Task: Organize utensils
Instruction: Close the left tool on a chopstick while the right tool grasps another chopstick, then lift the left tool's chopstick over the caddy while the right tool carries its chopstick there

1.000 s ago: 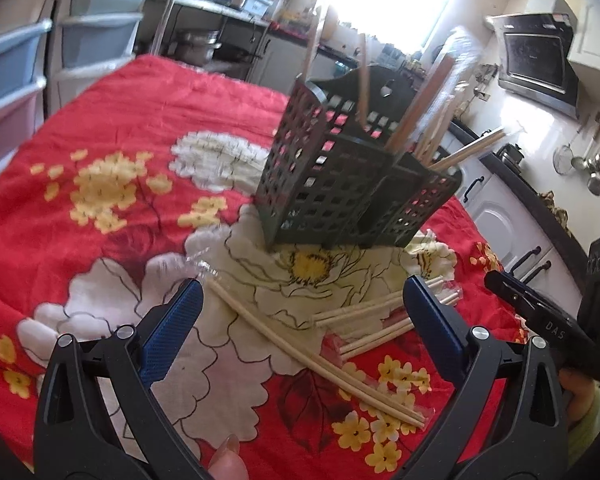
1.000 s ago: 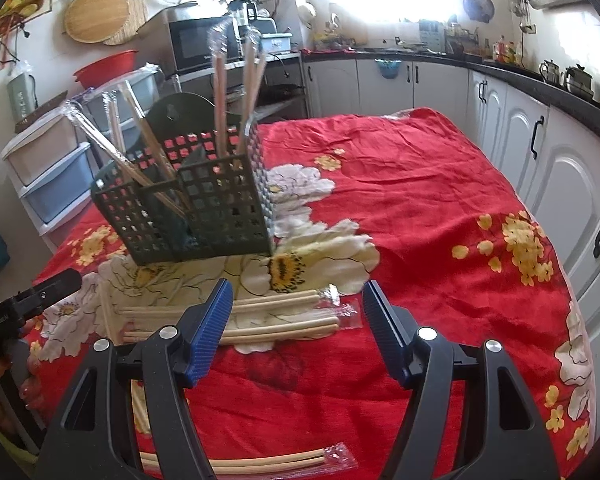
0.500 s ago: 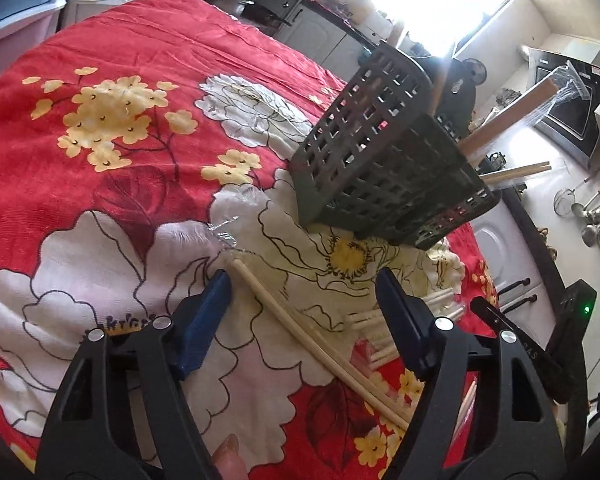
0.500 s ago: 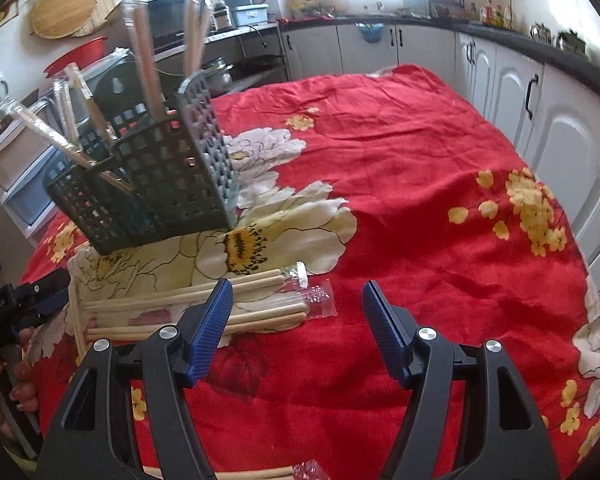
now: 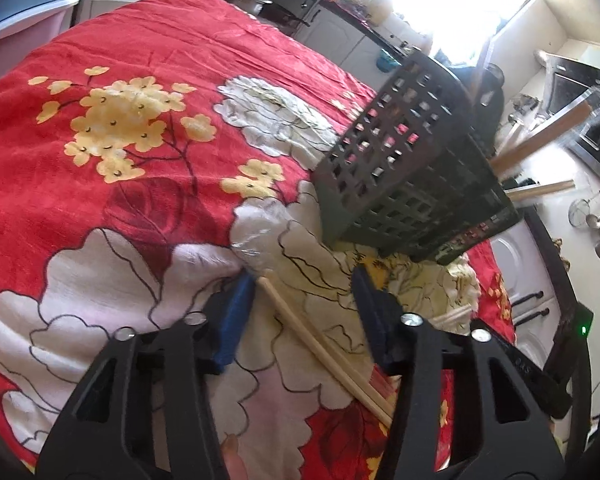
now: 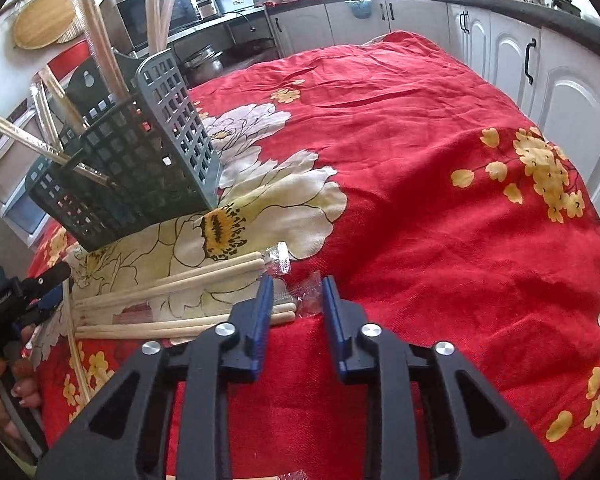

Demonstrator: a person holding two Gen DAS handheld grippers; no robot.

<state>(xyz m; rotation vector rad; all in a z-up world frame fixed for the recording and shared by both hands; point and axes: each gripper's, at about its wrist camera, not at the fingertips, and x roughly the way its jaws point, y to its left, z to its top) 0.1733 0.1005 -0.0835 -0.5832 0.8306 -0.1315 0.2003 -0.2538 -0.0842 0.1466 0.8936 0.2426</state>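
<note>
On the left we have the left gripper low over the red flowered tablecloth, its jaws closing with a gap between them. A pair of wrapped chopsticks lies between the blue pads; the tip sits just beside the left pad, and we cannot tell whether it touches. The crumpled end of its clear wrapper pokes out past the fingertips.

Moving across, the dark slotted utensil basket stands on the big cream flower, just beyond the gripper, with wrapped chopsticks leaning out of its top.

Over to the right wrist view: the basket is at upper left, and below it more chopstick pairs lie flat on the cloth, side by side. The right gripper is down at their near ends, jaws closing and narrow but not together. Between them we see the end of one pair and its clear wrapper tip; the pads do not visibly press on it. At far left a hand holds the other gripper.
</note>
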